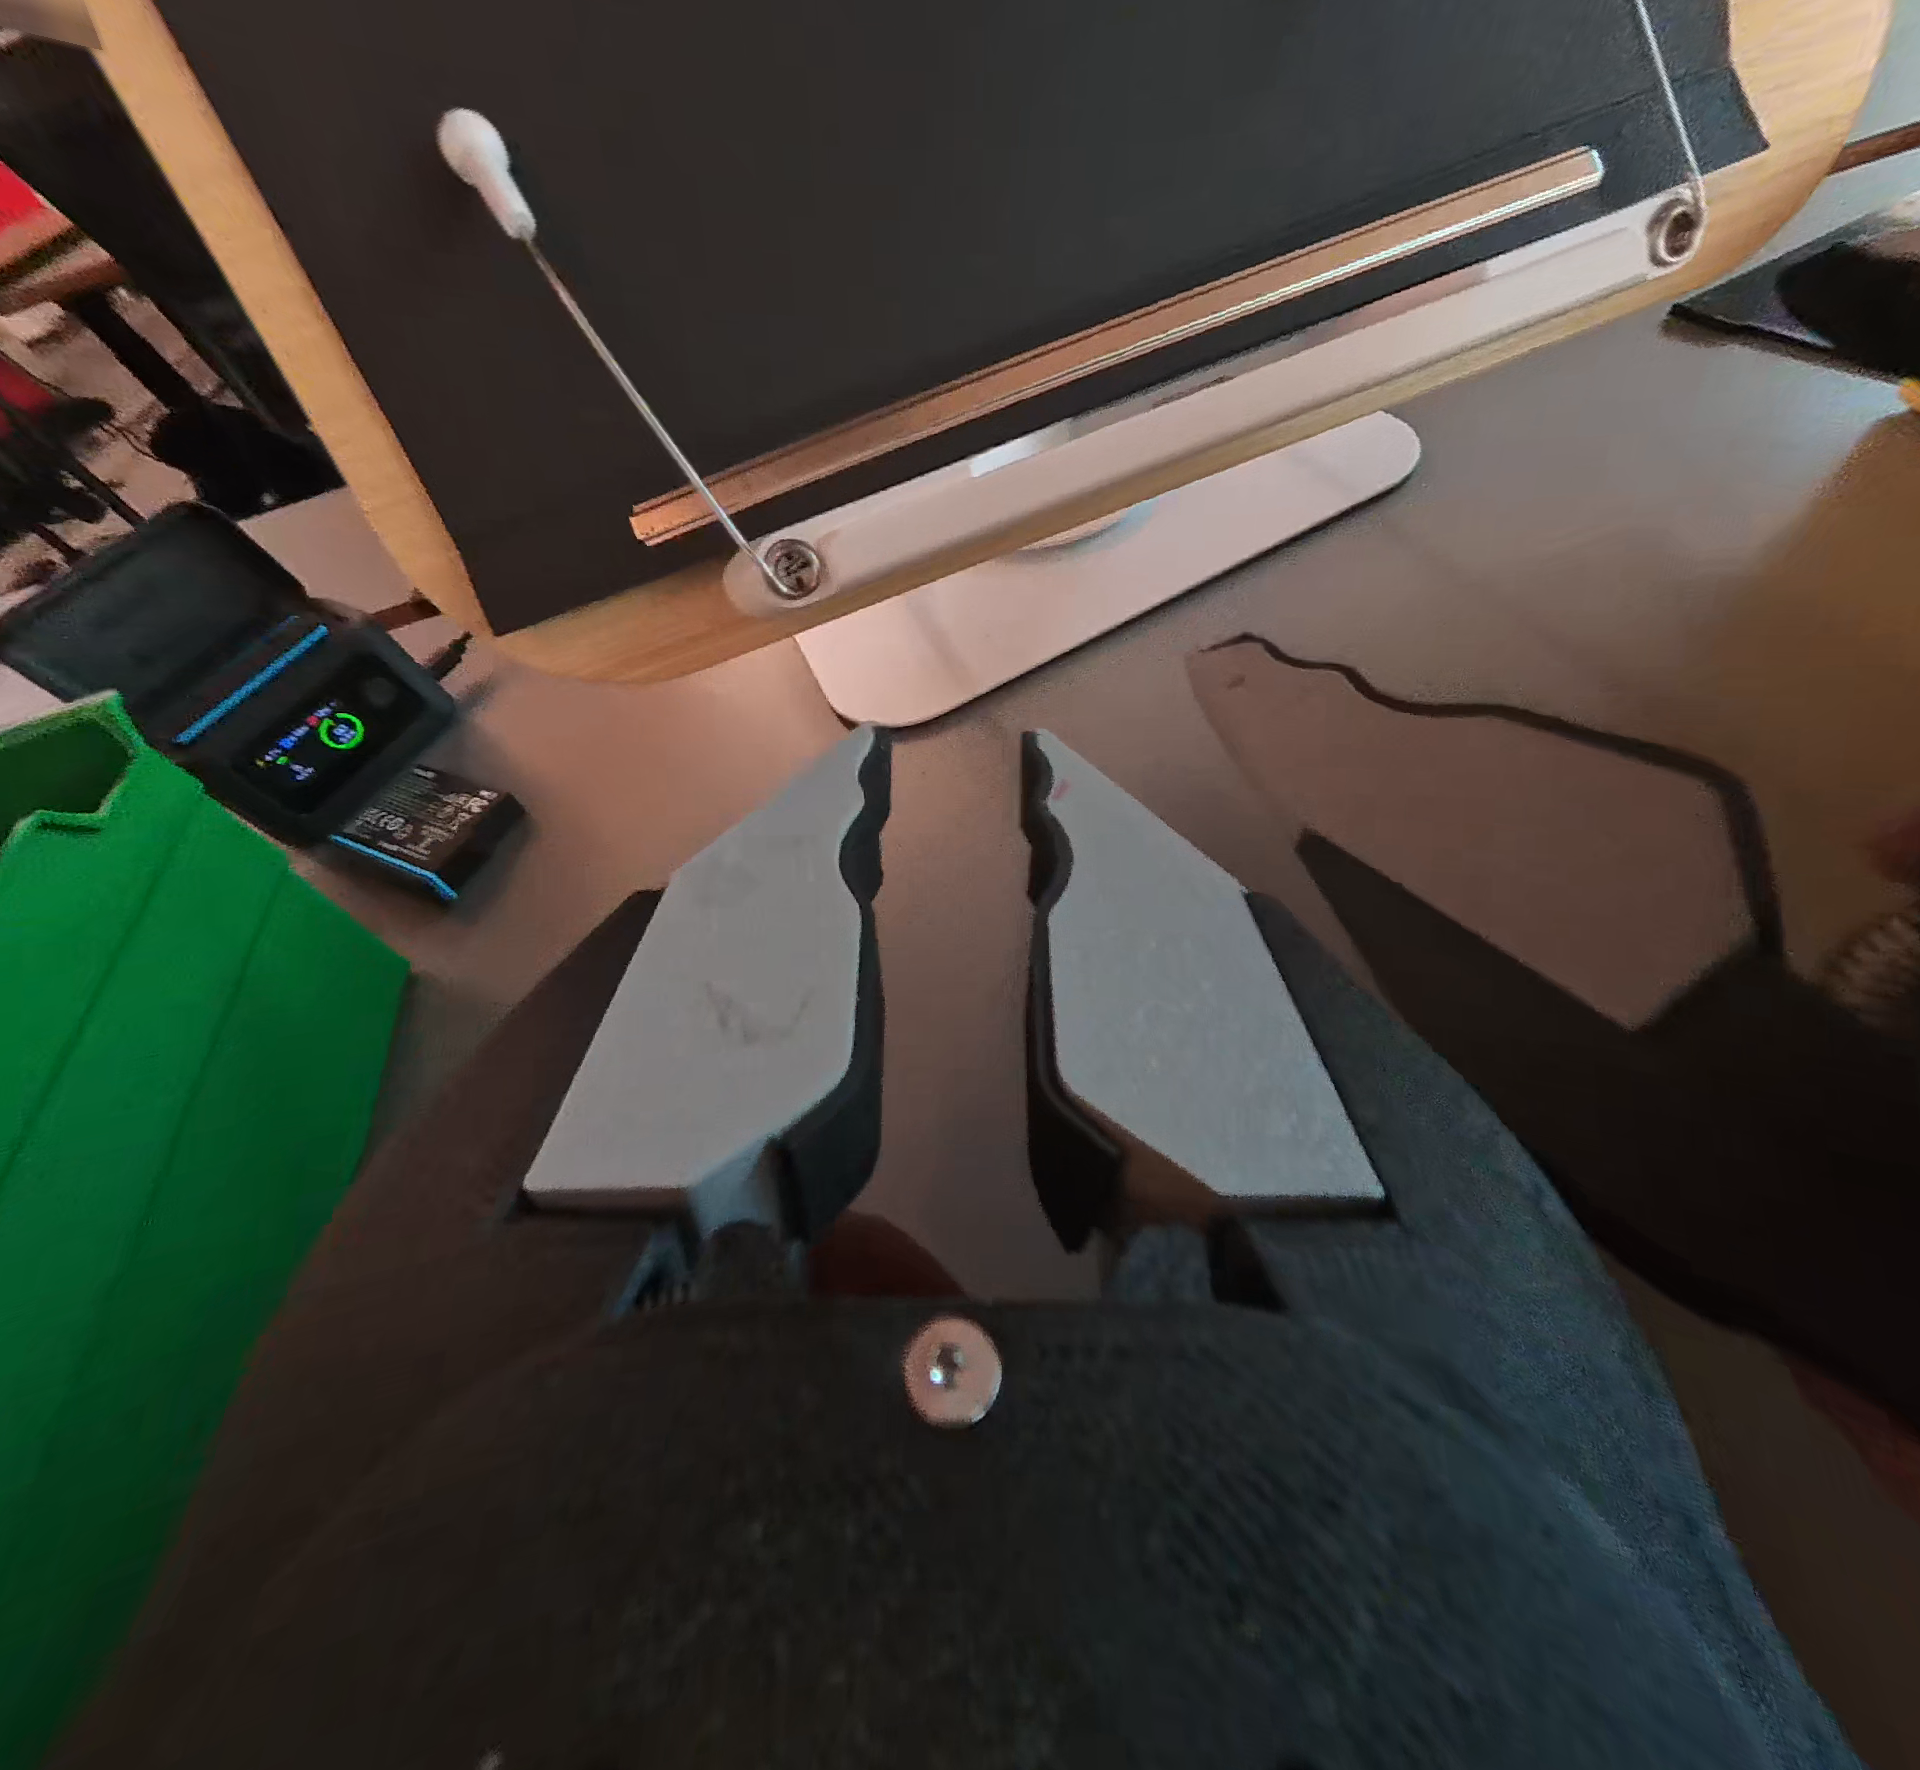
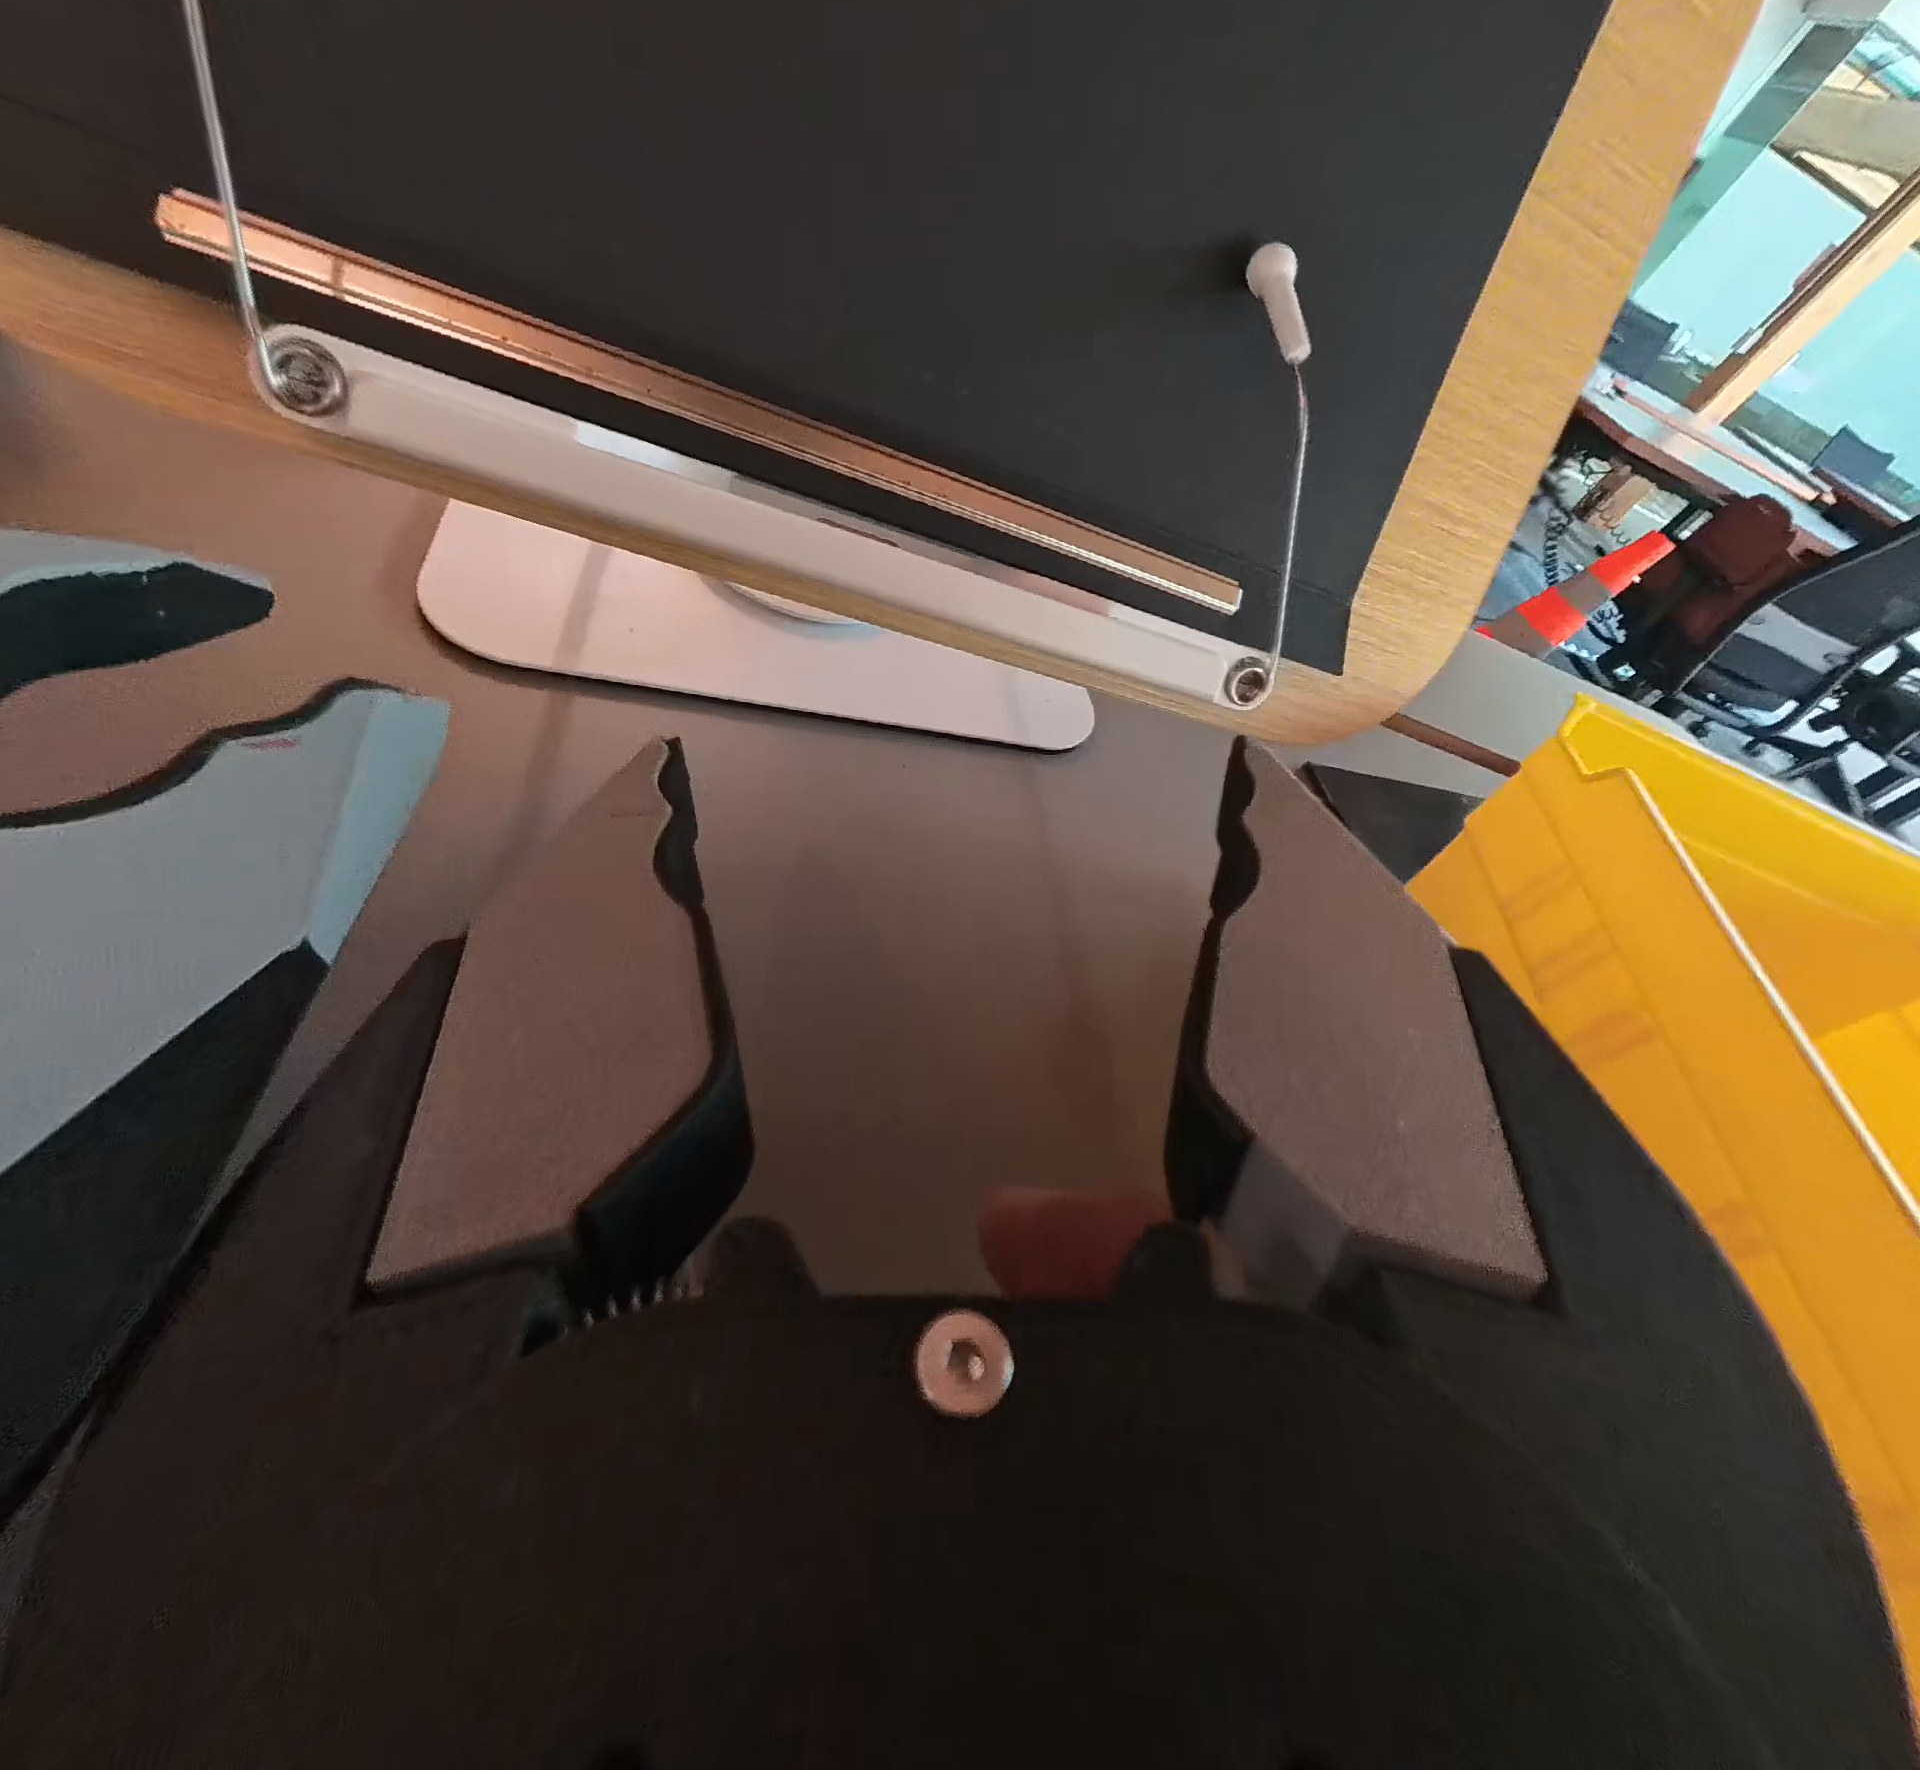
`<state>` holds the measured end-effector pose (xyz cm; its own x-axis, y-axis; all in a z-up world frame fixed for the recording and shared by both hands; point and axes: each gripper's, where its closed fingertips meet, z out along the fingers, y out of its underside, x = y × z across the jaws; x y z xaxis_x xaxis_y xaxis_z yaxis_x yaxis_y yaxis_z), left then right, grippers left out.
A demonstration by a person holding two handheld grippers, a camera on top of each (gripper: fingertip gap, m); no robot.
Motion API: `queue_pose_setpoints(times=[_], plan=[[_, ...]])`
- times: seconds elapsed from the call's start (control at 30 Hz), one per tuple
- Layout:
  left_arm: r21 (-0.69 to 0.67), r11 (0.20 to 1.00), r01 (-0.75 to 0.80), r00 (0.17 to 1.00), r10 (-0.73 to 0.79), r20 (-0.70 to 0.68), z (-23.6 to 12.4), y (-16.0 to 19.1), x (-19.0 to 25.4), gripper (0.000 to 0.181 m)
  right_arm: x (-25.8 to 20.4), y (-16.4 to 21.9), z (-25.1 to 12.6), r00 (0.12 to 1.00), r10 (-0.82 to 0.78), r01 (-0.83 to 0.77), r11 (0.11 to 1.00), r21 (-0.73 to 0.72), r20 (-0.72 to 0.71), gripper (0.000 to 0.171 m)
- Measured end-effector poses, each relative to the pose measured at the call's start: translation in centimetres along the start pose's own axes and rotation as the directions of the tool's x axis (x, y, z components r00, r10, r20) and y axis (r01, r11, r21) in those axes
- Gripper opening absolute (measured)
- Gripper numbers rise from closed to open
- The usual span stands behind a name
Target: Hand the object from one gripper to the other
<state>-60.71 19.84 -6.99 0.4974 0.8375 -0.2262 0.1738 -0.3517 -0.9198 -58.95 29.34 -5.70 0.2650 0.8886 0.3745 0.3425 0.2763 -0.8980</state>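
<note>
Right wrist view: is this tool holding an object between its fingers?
No. The right tool is open, and only bare dark table shows between its fingers.

The object cannot be made out in either view; left gripper (image 1: 956, 754) and right gripper (image 2: 956, 764) jaws stand apart.

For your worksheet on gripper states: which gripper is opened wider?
The right gripper: its fingers stand far apart, while the left gripper shows only a narrow gap.
</note>
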Motion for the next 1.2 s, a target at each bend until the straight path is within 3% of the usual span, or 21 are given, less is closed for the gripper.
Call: queue_pose_setpoints(times=[0.13,0.3,0.4,0.53,0.6,0.7,0.77,0.93,1.2], plan=[[0.072,0.993,-0.096,0.994,0.091,0.066,-0.9,-1.2,0.4,0.001,0.2,0.7,0.5,1.0,0.021,-0.021,0.999,-0.033,0.005,0.099],[0.022,0.999,-0.029,0.999,0.029,0.019,-0.3,-0.5,0.0,0.022,-0.4,0.3,0.0,1.0,-0.005,0.005,1.0,-0.013,0.008,0.1],[0.038,0.998,-0.046,0.998,0.045,0.041,-0.7,-0.5,0.2,0.006,-0.2,0.5,0.3,1.0,0.008,-0.008,1.0,-0.023,0.004,0.099],[0.009,1.0,-0.007,1.0,0.008,-0.003,-0.3,-0.1,0.6,0.022,-0.2,0.1,0.1,0.997,0.073,-0.073,0.997,-0.008,0.04,0.103],[-0.004,1.0,-0.016,1.0,0.016,-0.005,0.1,0.3,0.6,0.019,-0.1,-0.2,0.0,0.999,0.035,-0.035,0.999,0.017,0.009,0.094],[-0.003,0.997,-0.083,0.996,0.083,-0.009,0.8,0.4,1.3,0.009,0.0,0.8,1.0,0.996,0.079,-0.079,0.997,-0.011,0.033,0.094],[0.022,0.995,-0.093,0.995,0.094,-0.037,1.2,-0.1,1.7,0.02,0.0,1.0,1.9,0.988,0.13,-0.128,0.991,-0.024,0.08,0.11],[-0.034,0.998,-0.06,0.982,0.052,-0.182,2.0,0.8,2.4,0.052,-0.4,-1.1,3.1,0.979,0.128,-0.144,0.985,0.093,0.157,0.12],[0.004,0.999,-0.054,0.98,0.054,-0.19,0.8,0.6,2.1,0.052,-1.5,-0.8,1.3,0.968,0.1,-0.124,0.988,0.094,0.232,0.118]])
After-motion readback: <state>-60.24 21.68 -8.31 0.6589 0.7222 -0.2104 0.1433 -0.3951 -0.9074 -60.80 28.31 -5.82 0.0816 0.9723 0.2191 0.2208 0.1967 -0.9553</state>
